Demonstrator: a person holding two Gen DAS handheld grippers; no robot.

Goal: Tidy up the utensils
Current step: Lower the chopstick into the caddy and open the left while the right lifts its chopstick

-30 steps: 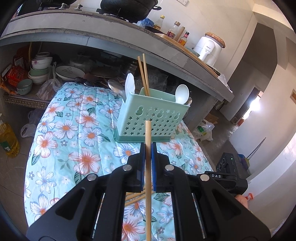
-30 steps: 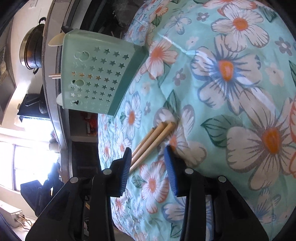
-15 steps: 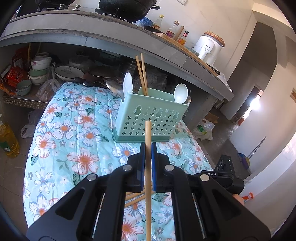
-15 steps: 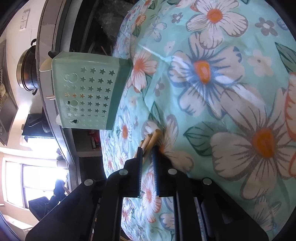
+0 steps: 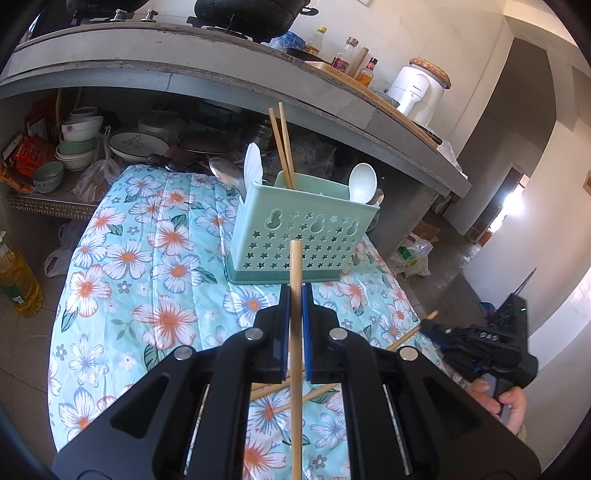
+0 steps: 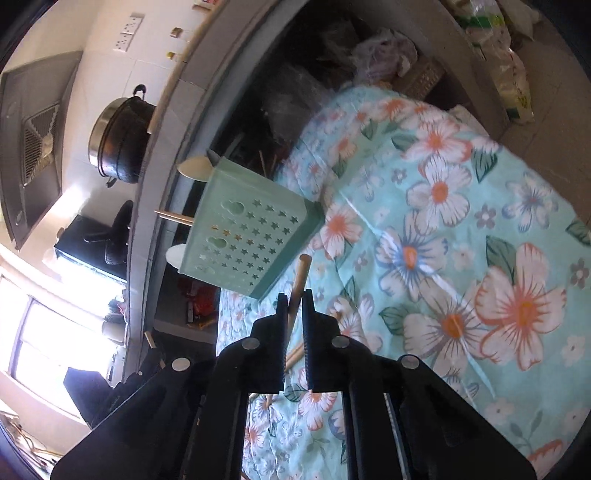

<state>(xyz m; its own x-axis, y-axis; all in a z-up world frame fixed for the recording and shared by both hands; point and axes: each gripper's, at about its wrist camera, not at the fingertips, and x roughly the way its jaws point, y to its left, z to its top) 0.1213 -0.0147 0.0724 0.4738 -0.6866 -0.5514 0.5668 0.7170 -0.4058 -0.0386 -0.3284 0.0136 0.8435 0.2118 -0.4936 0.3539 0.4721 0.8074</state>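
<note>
Left hand-held gripper: we see its blue pads clamped on one chopstick; the stick stands upright between the jaws, its tip showing in front of the holder's pierced wall.
Right hand-held gripper: its jaws have just been closing and now pinch a second chopstick, which slants up out of them towards the holder's base; in the left wrist view we find this tool at the right edge, a hand round its grip, with a stick jutting from it.
Utensil holder: pale green plastic, pierced with stars and gourd shapes, upright on the table near its far end; we count in it two chopsticks leaning left, a white spoon at its right end, another white spoon at its left end; a metal spoon shows behind the left end, and we cannot tell whether it stands inside.
Loose chopsticks: lying on the cloth near the left tool, partly hidden behind its jaws; we cannot give a count.
Table: covered by a turquoise cloth with white and orange flowers.
Surroundings: grey concrete worktop behind the table, a black pot on it; stacked bowls on the shelf below; a yellow oil bottle on the floor at left.
</note>
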